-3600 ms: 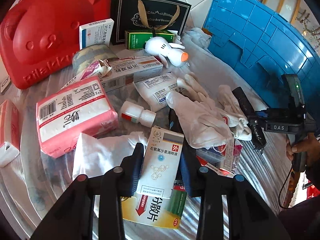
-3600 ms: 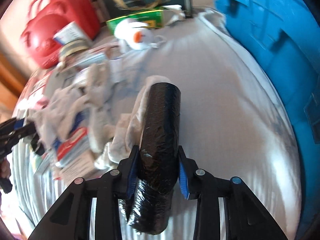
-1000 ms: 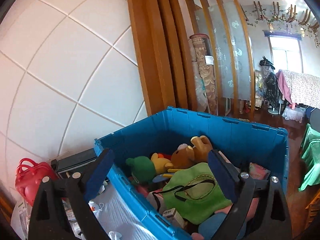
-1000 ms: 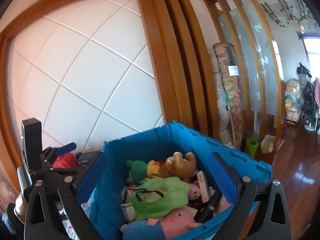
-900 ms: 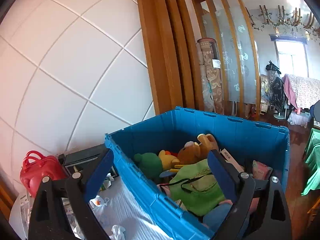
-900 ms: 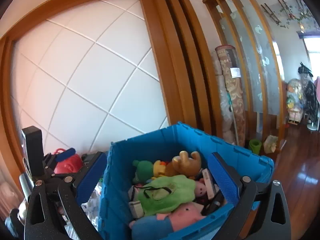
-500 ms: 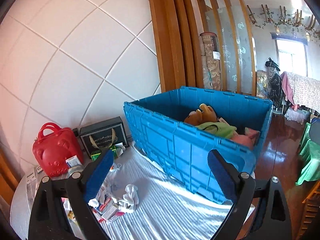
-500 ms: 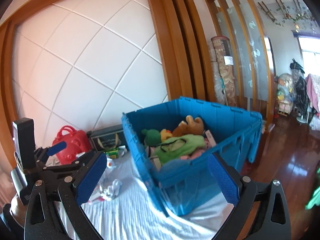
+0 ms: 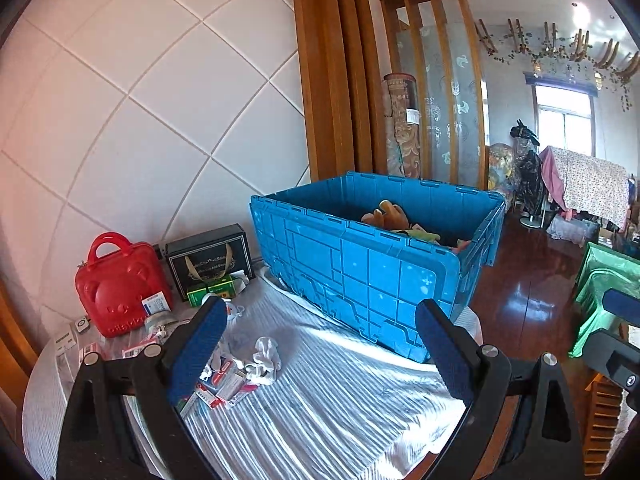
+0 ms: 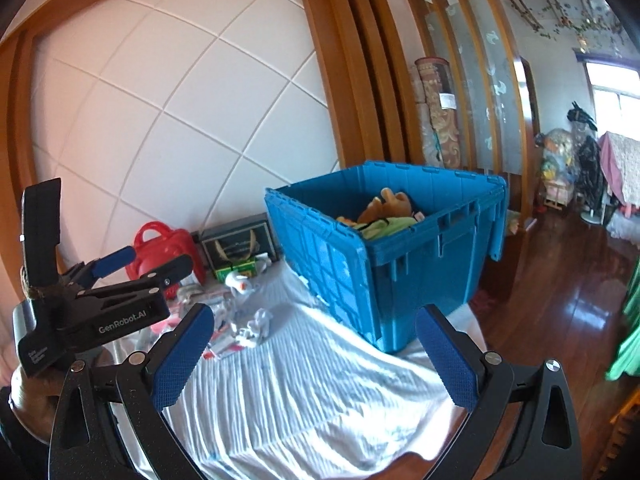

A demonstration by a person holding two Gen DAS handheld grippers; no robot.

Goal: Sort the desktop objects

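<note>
A blue plastic crate point(image 9: 360, 268) stands on the white-clothed table, with plush toys point(image 9: 390, 216) showing over its rim; it also shows in the right wrist view point(image 10: 400, 248). My left gripper point(image 9: 320, 344) is wide open and empty, raised above the table's near side. My right gripper point(image 10: 316, 354) is wide open and empty too, to the right of the left one point(image 10: 132, 276). A pile of medicine boxes point(image 9: 224, 384) and white gloves point(image 9: 266, 356) lies on the cloth at the left.
A red bear-shaped case point(image 9: 118, 288), a black gift box point(image 9: 210, 258), a green box point(image 9: 210, 290) and a white rabbit toy point(image 10: 240, 284) stand by the tiled wall point(image 9: 160, 120). Wooden floor point(image 10: 560, 300) lies beyond the table's right edge.
Both grippers let go of their items over the crate, then pulled back and away from it. The crate looks smaller and the table's cloth and clutter have come into view.
</note>
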